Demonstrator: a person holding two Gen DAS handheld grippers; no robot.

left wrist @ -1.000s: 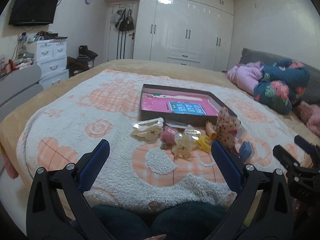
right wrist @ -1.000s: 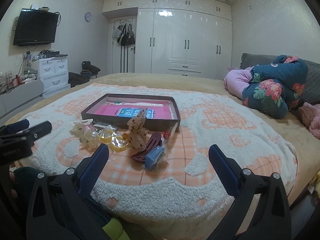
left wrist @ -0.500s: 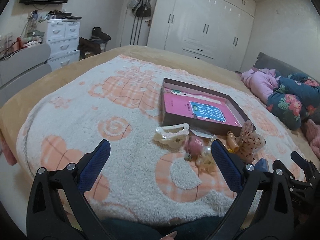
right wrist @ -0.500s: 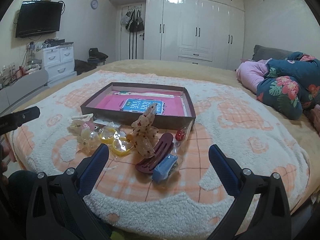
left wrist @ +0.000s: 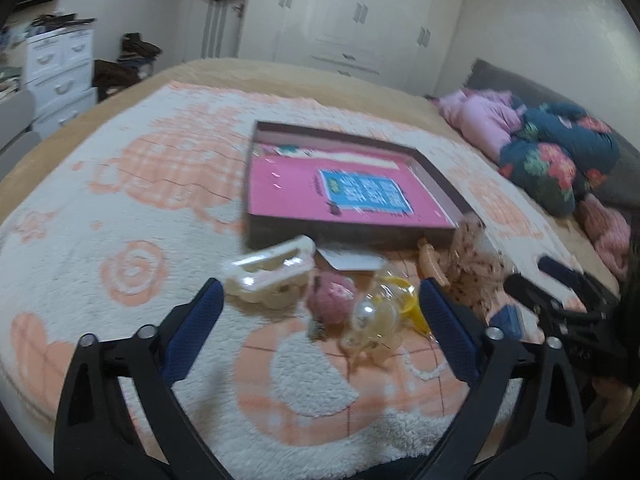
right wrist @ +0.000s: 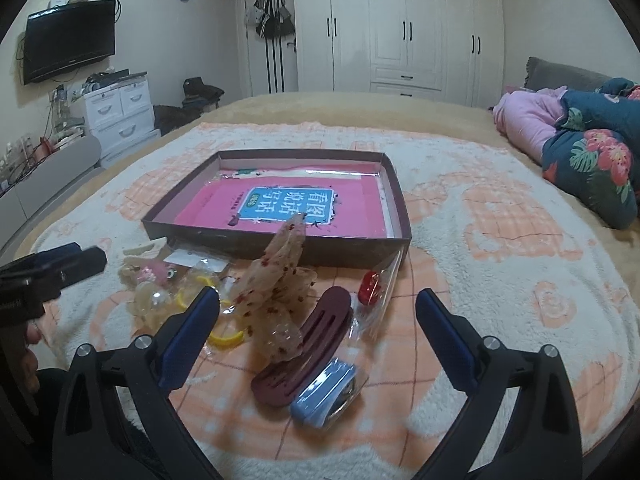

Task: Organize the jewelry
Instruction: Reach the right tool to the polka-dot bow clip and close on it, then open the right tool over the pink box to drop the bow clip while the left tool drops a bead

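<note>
Both claws nearer jewelry pile than a second ago, aimed lower. Left claw wide but closing, nothing gripped; white clip, pink ball, yellow ring lie between its fingers (left view blurred). Right claw wide, closing too, empty; speckled bow, maroon clip, blue clip between fingers. Pile on blanket of bed, just in front of box; box unmoved

We see the left gripper and the right gripper built the same: black plastic arms with round silver screws, and blue textured pads on the inner faces.
</note>
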